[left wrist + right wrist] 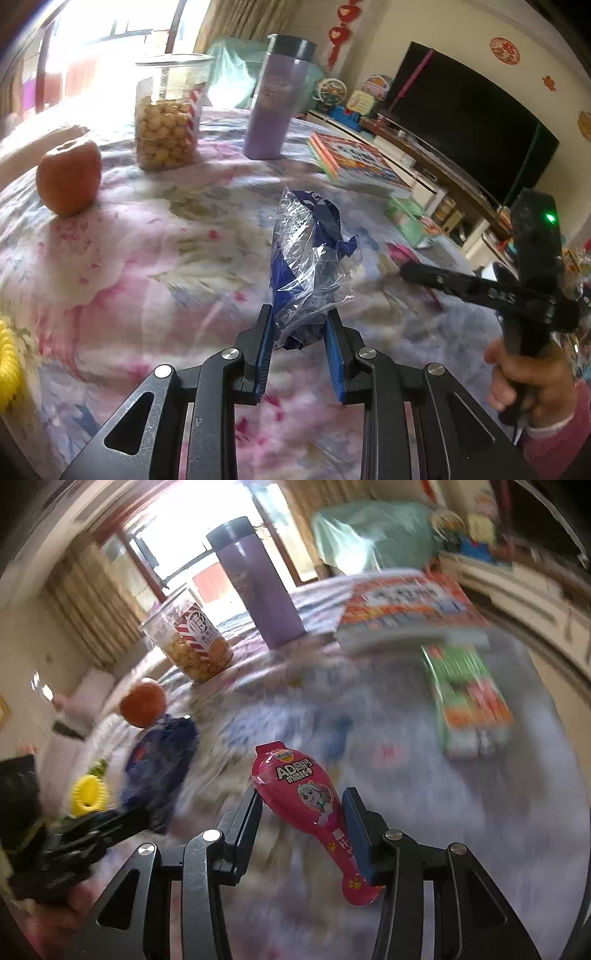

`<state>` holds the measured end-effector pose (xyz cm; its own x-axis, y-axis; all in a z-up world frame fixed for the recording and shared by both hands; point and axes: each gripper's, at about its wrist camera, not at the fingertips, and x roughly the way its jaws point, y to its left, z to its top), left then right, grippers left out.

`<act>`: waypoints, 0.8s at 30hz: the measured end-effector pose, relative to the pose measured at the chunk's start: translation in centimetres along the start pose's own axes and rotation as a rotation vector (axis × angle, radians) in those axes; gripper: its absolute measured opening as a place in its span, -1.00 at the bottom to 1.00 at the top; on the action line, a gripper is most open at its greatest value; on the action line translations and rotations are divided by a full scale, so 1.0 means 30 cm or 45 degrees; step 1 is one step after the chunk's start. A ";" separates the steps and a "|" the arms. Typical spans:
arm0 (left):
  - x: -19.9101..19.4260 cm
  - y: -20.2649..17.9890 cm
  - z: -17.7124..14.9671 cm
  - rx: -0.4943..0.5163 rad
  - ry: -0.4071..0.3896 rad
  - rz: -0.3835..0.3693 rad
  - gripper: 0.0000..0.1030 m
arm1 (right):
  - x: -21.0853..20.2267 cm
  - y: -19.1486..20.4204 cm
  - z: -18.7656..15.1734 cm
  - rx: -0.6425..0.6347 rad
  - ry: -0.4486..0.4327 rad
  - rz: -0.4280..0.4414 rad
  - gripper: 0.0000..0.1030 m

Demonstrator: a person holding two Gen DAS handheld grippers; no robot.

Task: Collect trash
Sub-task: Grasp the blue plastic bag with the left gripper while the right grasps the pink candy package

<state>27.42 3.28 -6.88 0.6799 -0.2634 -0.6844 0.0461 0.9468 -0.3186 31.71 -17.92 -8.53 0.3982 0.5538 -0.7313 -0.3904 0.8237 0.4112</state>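
Trash in both tongs, above floral surface (155, 236). My left tongs (300, 325) clamped crinkly blue-clear wrapper (308, 258) low; slick film could slide out. My right tongs (301, 805) clamped pink wrapper (303, 805), skewed; might twist loose.

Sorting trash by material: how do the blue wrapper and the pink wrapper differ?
The blue wrapper is crumpled, partly clear film; the pink wrapper is flat, opaque and paddle-shaped with a cartoon print. Blue sits in the left claw, pink in the right claw. Both are off the table.
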 end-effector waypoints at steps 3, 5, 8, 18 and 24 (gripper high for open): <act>0.000 -0.021 -0.023 0.011 0.015 -0.013 -0.52 | -0.053 -0.016 -0.064 0.074 0.002 -0.012 -0.07; 0.003 -0.031 -0.036 0.015 0.027 -0.019 -0.52 | -0.063 -0.022 -0.088 0.096 0.004 -0.028 -0.04; 0.001 -0.042 -0.051 0.023 0.039 -0.019 -0.52 | -0.072 -0.007 -0.115 0.009 -0.014 -0.055 0.21; 0.015 -0.055 -0.067 0.024 0.049 0.001 -0.51 | -0.039 0.027 -0.139 -0.329 0.030 -0.199 0.27; 0.018 -0.065 -0.071 0.020 0.044 0.000 -0.51 | -0.033 0.053 -0.164 -0.319 0.024 -0.228 -0.58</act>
<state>26.14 0.90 -8.05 0.6545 -0.2692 -0.7065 0.0573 0.9495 -0.3086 26.61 -17.75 -9.84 0.4643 0.3982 -0.7911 -0.5090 0.8510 0.1297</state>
